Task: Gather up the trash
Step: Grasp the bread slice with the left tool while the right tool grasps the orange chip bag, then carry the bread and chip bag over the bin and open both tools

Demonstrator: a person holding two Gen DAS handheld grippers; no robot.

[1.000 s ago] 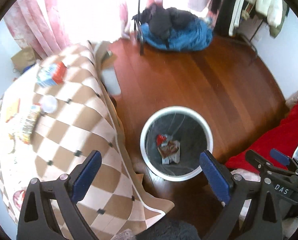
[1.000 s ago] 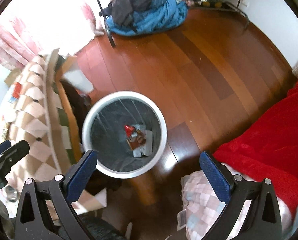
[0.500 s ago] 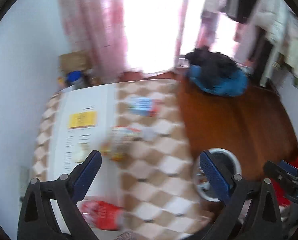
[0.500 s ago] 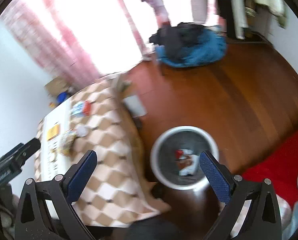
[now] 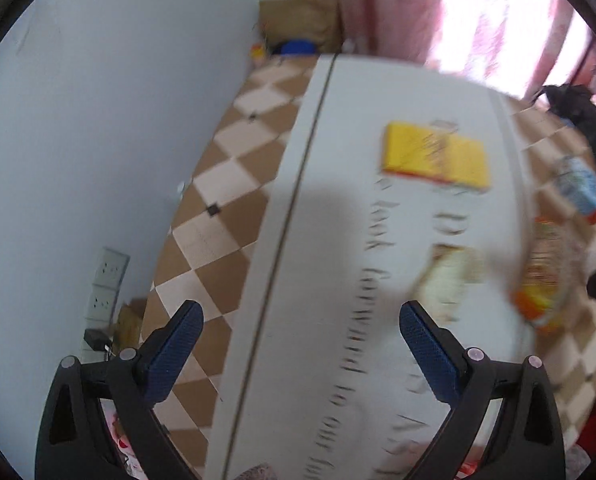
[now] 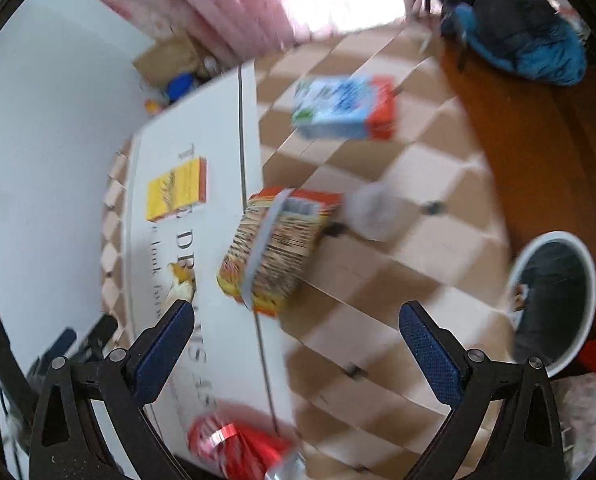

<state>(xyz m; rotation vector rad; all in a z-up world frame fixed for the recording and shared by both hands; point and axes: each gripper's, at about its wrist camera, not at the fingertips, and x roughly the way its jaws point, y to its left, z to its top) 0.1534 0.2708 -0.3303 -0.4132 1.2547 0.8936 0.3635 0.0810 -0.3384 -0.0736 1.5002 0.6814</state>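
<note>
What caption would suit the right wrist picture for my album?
Open right gripper above a checkered table strewn with an orange packet, blue carton, yellow box; trash bin alongside.

Daylight is pouring through the pink curtains (image 6: 233, 12), blowing out the top of both views. Motion blur is smearing the table (image 5: 338, 240), its printed lettering and the snack packet (image 6: 273, 248), while the fisheye lens is bending everything near the dark rims. A soft shadow (image 5: 330, 216) is lying across the table's white middle.
</note>
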